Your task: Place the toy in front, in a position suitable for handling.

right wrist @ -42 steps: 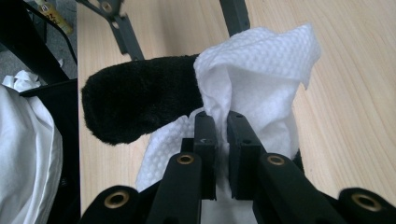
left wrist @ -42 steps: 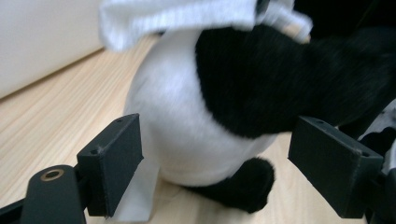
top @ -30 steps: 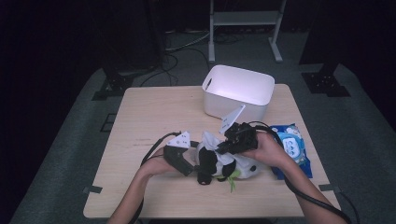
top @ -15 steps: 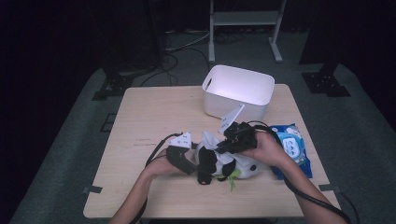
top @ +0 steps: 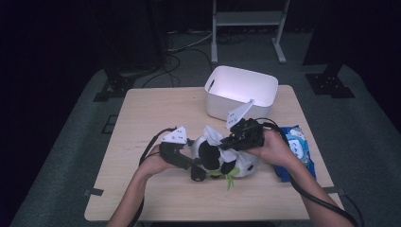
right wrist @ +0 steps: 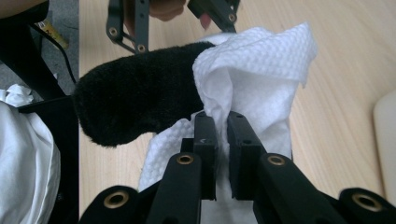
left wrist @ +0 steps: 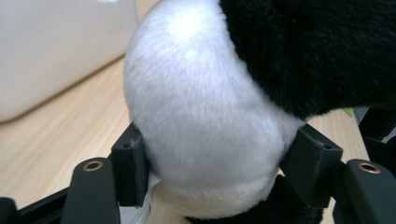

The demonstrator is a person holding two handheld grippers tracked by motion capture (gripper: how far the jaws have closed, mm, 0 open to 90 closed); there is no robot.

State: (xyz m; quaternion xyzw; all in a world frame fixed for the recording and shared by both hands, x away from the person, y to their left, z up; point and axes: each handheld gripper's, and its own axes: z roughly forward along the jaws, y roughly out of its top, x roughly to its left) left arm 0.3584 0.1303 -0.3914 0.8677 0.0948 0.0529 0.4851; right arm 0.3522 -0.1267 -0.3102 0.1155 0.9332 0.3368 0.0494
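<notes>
High view puts a plush panda near the front middle of the wooden table, lying between the two grippers. It is soft and furry, white in the body with black patches, and a bit of green sticks out at its lower edge. The left gripper comes in from the left and meets the toy's side; the right gripper sits on top of it with a white wipe bunched at its tip. A white bin stands behind the toy, and a blue wipe packet lies just right of the right hand.

Left gripper view shows what the overhead camera cannot: the left gripper's jaws have just been closing, and both pads now press into a rounded white part of the panda, black fur bordering it above and to the right.

Right gripper view shows the right gripper with its jaws nearly together, pinching a fold of the dimpled white wipe, which is draped against a black furry limb of the panda.
</notes>
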